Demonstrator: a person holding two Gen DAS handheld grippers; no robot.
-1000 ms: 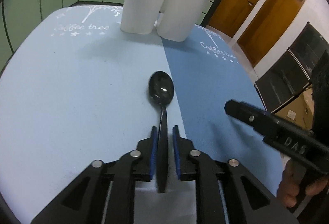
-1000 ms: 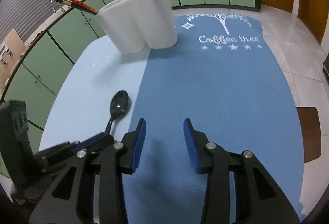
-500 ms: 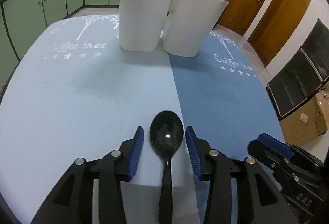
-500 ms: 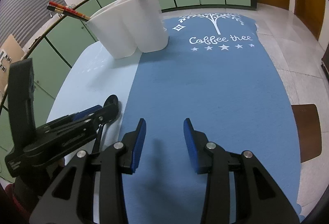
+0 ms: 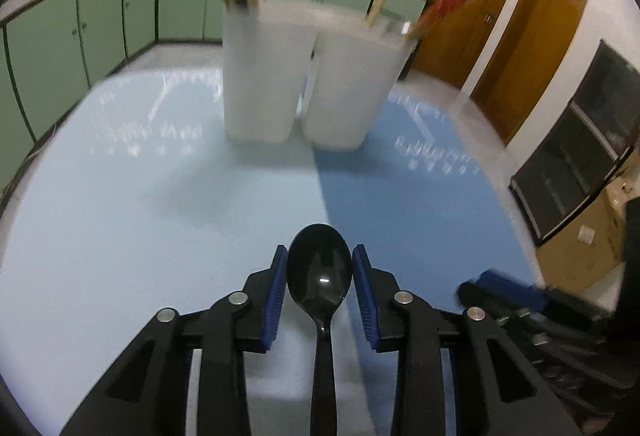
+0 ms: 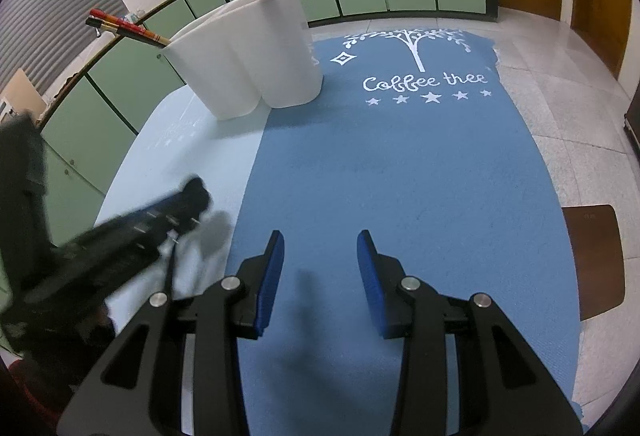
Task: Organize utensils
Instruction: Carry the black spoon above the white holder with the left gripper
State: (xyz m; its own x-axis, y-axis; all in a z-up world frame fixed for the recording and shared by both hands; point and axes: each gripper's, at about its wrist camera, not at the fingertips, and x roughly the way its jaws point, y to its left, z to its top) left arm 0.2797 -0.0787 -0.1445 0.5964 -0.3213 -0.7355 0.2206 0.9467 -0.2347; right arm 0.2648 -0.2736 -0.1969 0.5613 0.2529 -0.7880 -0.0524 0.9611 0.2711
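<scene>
Closing our left gripper (image 5: 320, 280) around the glossy black plastic spoon's (image 5: 320, 276) bowl, right gripper (image 6: 320, 276) spread empty, we must yet reach the white holder (image 5: 300, 76).

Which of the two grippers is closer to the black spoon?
Left. The left gripper has the spoon between its closing fingers. The right gripper hangs beside it over the darker blue mat, holding nothing.

A glossy black plastic spoon (image 5: 319, 276) sits between blue pads (image 5: 276, 296) of the black left hand-held gripper (image 5: 320, 288). White plastic holder tubs (image 6: 256, 64) carry red-patterned chopsticks (image 6: 124, 28). The worktop mats are pale blue (image 5: 120, 216) and deeper blue with white tree, stars and lettering (image 6: 400, 176).
</scene>
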